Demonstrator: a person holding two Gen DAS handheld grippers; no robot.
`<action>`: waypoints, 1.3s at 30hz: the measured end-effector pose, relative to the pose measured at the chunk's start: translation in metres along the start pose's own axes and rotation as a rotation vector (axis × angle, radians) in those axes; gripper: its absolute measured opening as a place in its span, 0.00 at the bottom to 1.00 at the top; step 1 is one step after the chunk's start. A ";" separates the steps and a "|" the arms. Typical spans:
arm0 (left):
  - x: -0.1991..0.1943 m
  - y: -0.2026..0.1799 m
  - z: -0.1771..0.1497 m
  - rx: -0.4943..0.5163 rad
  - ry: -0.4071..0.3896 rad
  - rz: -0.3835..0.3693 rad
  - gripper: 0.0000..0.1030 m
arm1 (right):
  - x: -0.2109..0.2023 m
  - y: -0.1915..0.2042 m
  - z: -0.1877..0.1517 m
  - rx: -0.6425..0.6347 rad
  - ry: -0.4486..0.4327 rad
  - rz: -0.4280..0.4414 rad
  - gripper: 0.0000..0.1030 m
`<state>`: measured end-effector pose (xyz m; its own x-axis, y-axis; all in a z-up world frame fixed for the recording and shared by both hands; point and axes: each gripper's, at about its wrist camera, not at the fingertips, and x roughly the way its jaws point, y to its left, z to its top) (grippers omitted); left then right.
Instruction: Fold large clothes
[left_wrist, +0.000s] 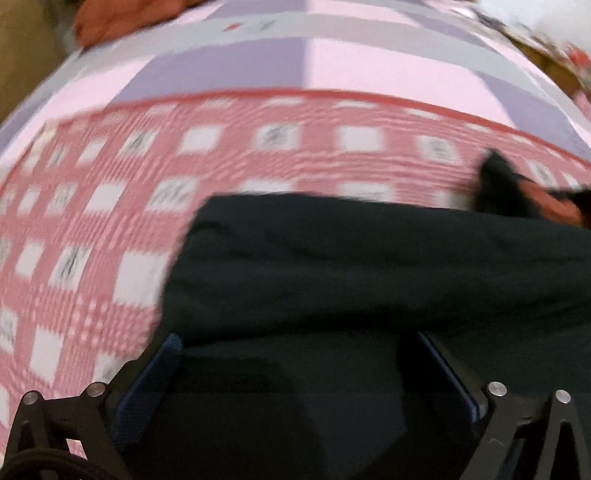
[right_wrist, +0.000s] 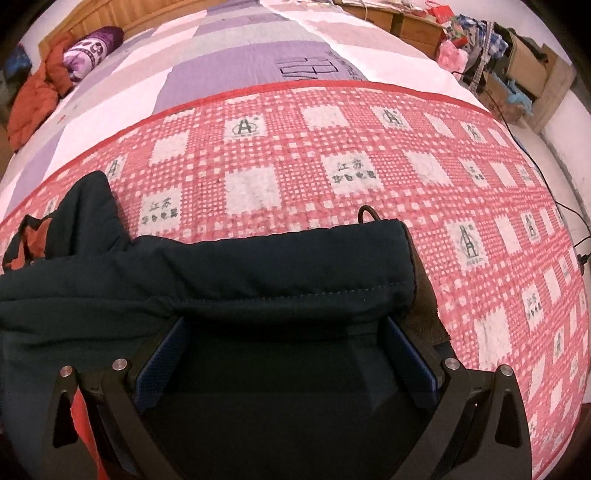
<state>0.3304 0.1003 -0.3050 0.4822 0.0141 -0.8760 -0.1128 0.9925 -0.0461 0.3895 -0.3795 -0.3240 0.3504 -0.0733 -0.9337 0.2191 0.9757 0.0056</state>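
The dark padded garment (right_wrist: 258, 273) lies on the red-and-white checked blanket (right_wrist: 369, 155), on the near part of the bed, with a stitched hem or cuff end rolled up just ahead of the right gripper (right_wrist: 284, 332). That gripper's blue-padded fingers (right_wrist: 162, 354) stand wide apart with the thick edge bunched between and over them, not visibly pinched; a likely reason is that the bulky fabric needs a wide mouth before it can be taken up. The left gripper (left_wrist: 295, 354) is likewise spread, its pads (left_wrist: 155, 369) on either side of the dark cloth, and the view is blurred, so I cannot tell whether it touches the fabric. An orange lining or strap (right_wrist: 33, 240) shows at the garment's far left end. The blanket's red border (right_wrist: 295, 86) crosses the bed, and beyond it lies a pale sheet of purple, pink and grey blocks (right_wrist: 229, 62). A purple patterned pillow (right_wrist: 92, 51) and an orange garment (right_wrist: 33, 99) sit at the bed's far left corner by a wooden headboard (right_wrist: 122, 14). Cardboard boxes and clutter (right_wrist: 517, 62) stand off the bed's right edge, with cables (right_wrist: 517, 136) trailing nearby.
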 end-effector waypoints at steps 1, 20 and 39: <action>0.006 0.004 0.000 -0.025 0.027 -0.024 1.00 | -0.001 0.001 0.000 -0.002 0.000 0.000 1.00; -0.138 -0.086 -0.203 0.308 -0.100 -0.162 1.00 | -0.160 0.075 -0.264 -0.426 -0.221 0.080 1.00; -0.132 0.047 -0.200 0.070 -0.108 0.045 0.98 | -0.159 -0.115 -0.253 0.001 -0.250 -0.212 1.00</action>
<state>0.0875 0.1205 -0.2874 0.5690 0.0677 -0.8196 -0.0769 0.9966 0.0289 0.0782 -0.4278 -0.2672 0.5093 -0.3234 -0.7975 0.3124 0.9330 -0.1789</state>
